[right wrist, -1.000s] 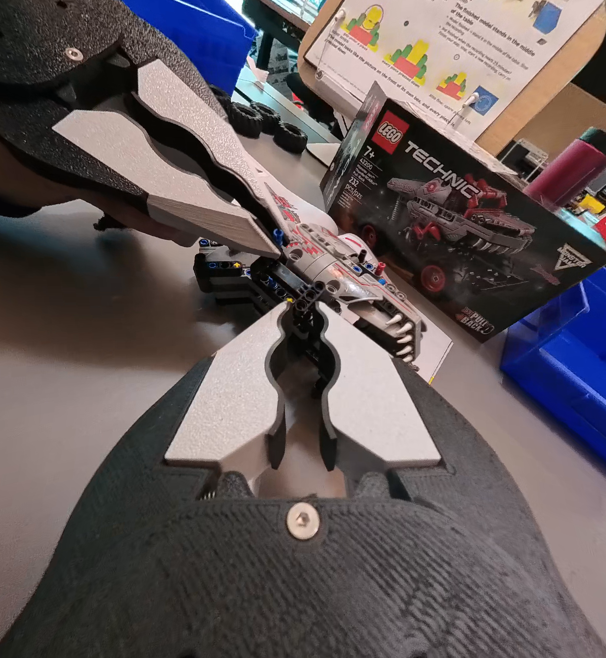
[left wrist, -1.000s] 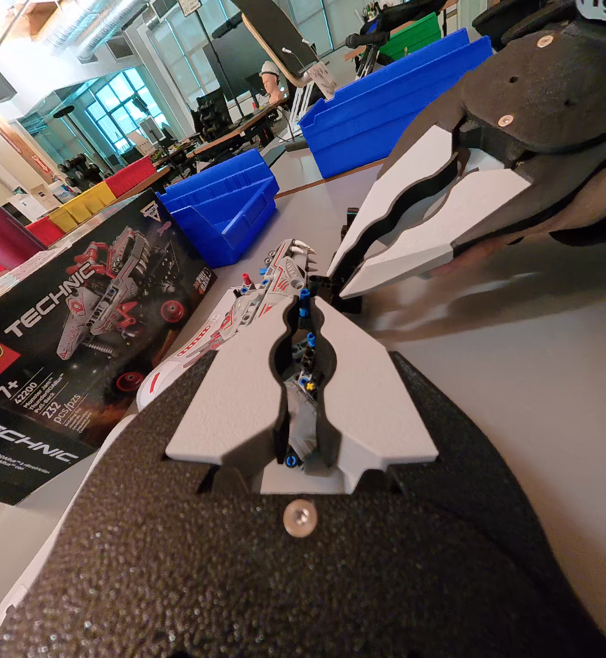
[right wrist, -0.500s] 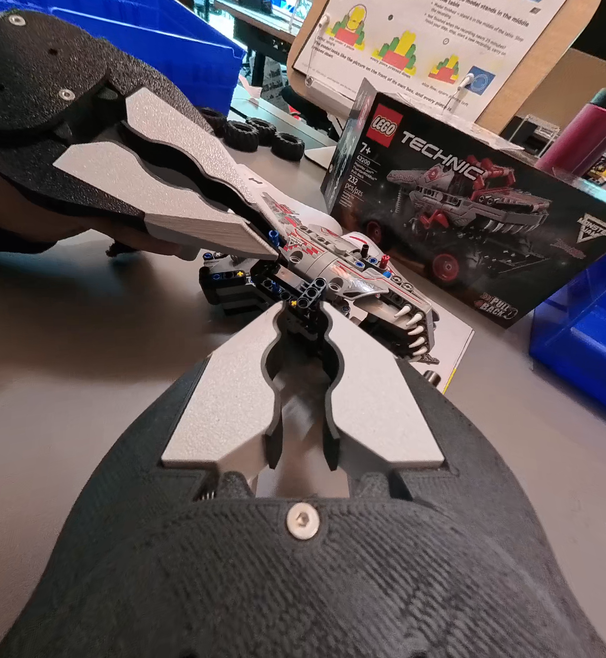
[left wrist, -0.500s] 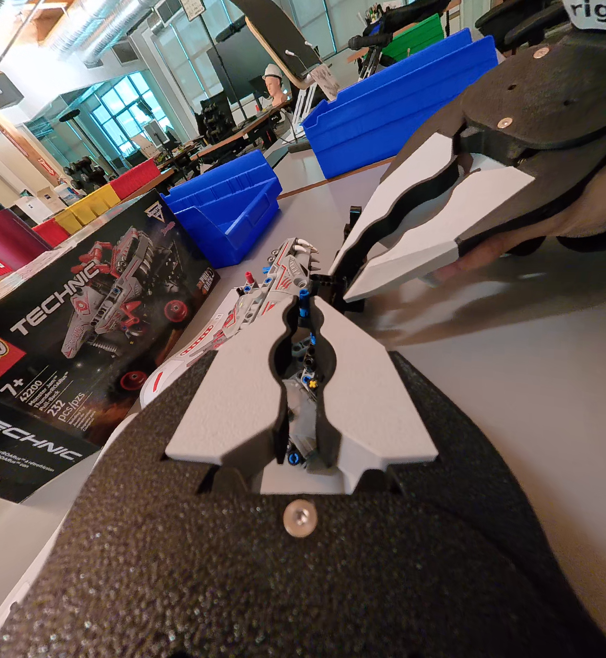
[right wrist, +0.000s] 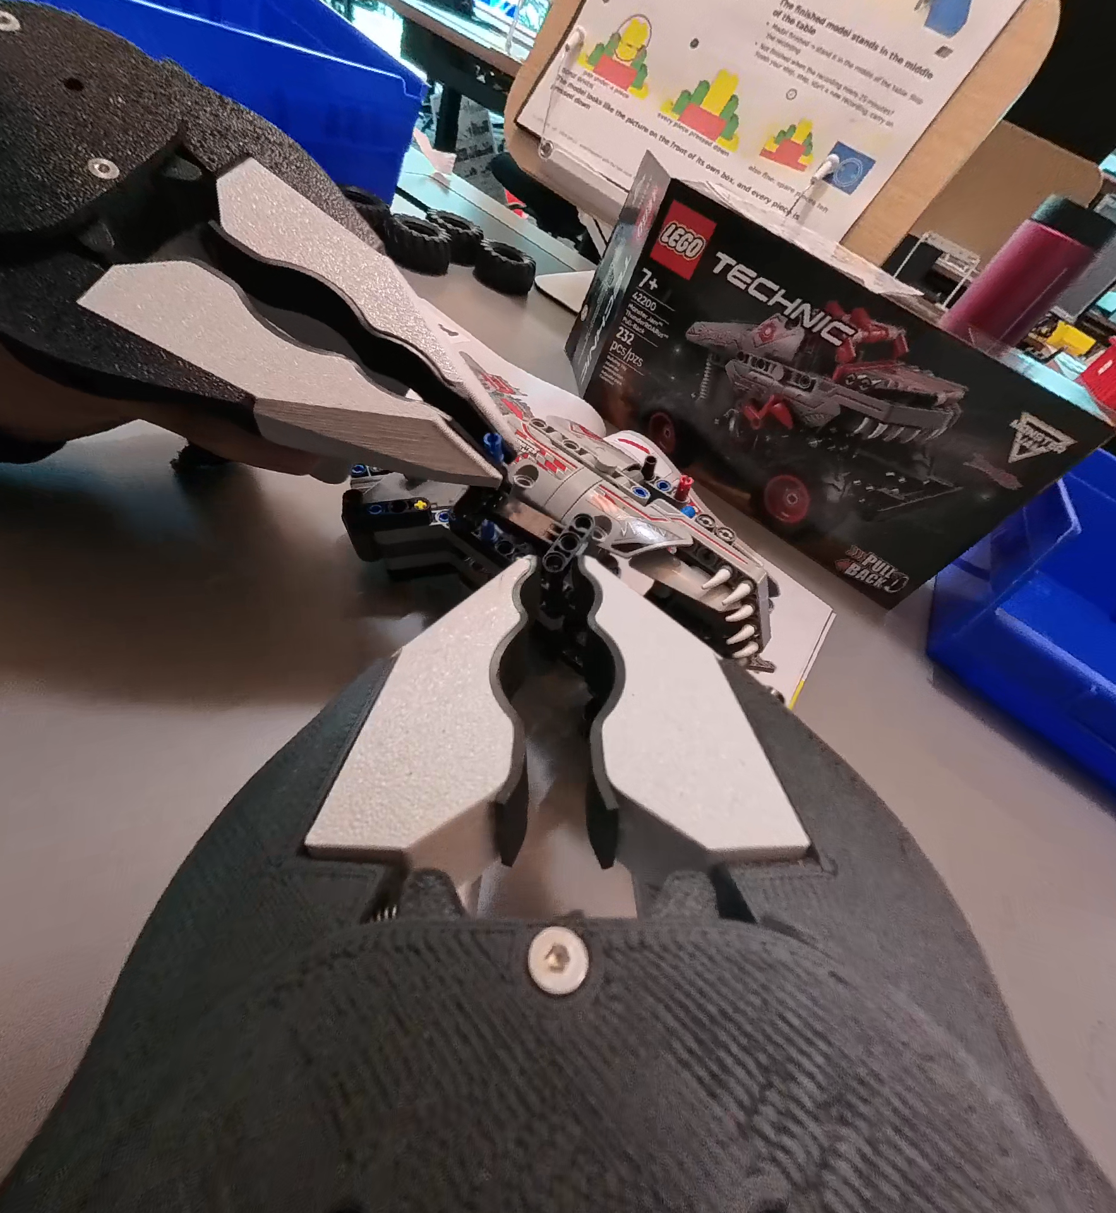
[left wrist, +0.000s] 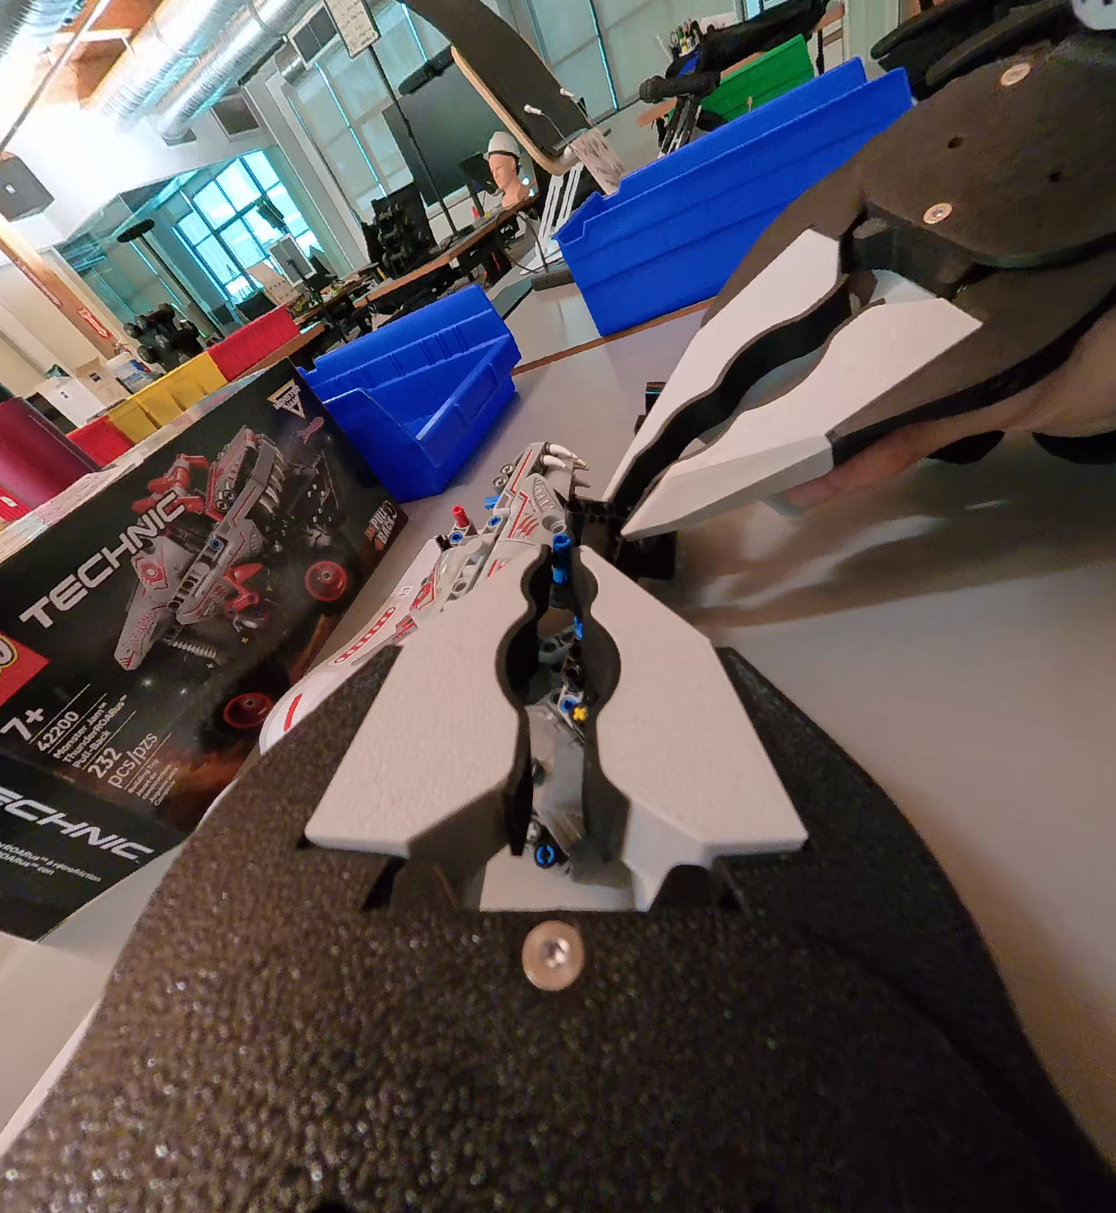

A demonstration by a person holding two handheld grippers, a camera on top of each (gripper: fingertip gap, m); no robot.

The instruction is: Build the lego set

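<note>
The partly built lego model (right wrist: 640,518) has a grey body with red stripes, white teeth and a black chassis, and sits low over the grey table (right wrist: 115,656). My left gripper (left wrist: 565,558) is shut on the model's rear, with blue pins showing between its fingers. My right gripper (right wrist: 558,571) is shut on a black holed beam (right wrist: 568,541) at the model's side. In the left wrist view the model (left wrist: 522,505) runs ahead, and the right gripper (left wrist: 621,518) comes in from the upper right. In the right wrist view the left gripper (right wrist: 496,459) comes in from the upper left.
The lego box (right wrist: 837,394) stands behind the model, also showing in the left wrist view (left wrist: 148,591). A white booklet (right wrist: 798,630) lies under the model. Black tyres (right wrist: 450,243) lie further back. Blue bins (left wrist: 424,407) (left wrist: 706,216) (right wrist: 1067,623) stand nearby. A maroon bottle (right wrist: 1027,269) stands behind the box.
Both grippers keep their hold. The right gripper has shifted slightly with the model between them, and the model's toothed front now points a little lower in the right wrist view.
</note>
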